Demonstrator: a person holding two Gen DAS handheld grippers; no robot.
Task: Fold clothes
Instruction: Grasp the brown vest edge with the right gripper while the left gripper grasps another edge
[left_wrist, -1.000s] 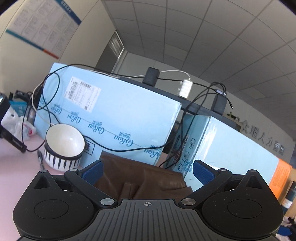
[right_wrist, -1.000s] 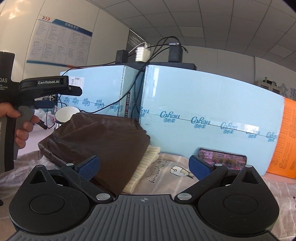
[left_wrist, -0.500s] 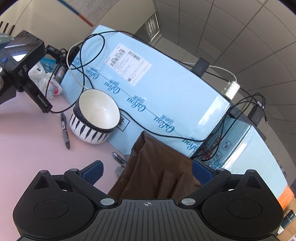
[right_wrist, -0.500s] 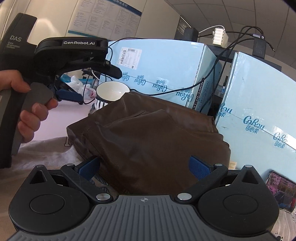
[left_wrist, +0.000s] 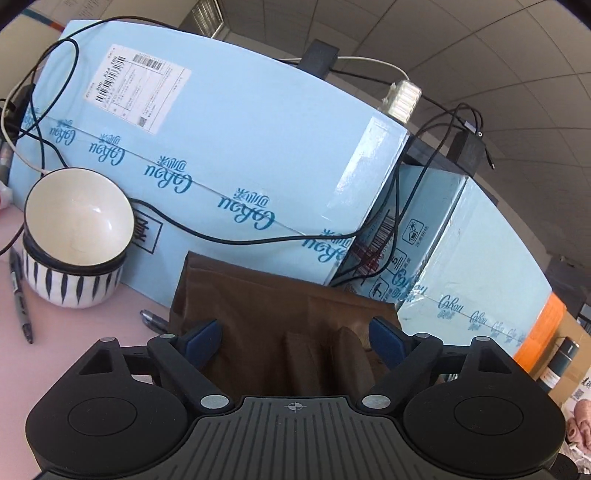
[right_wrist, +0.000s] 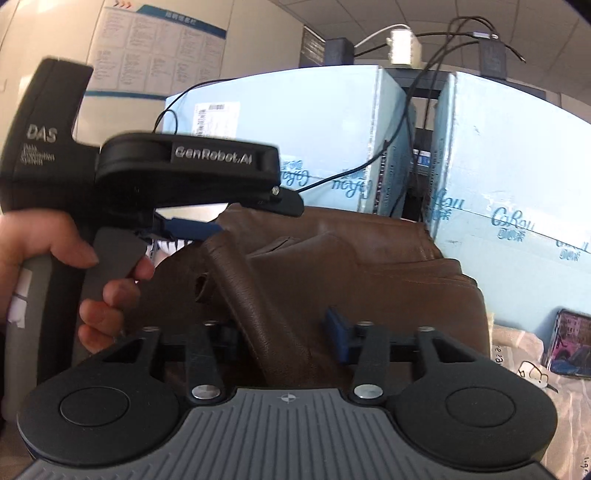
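Right wrist view: brown garment (right_wrist: 351, 266) lies bunched on table against blue boxes (right_wrist: 306, 125). Right gripper (right_wrist: 284, 332) has just closed, clamped on a raised fold. Left gripper (left_wrist: 295, 338) closing, not yet gripping. Step: grasp; next, left clamps, then fold.

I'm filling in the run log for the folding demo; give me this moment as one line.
step: gripping brown garment | right gripper: jaws just closing on a raised fold | left gripper: open, closing, garment edge between jaws | bowl: untouched
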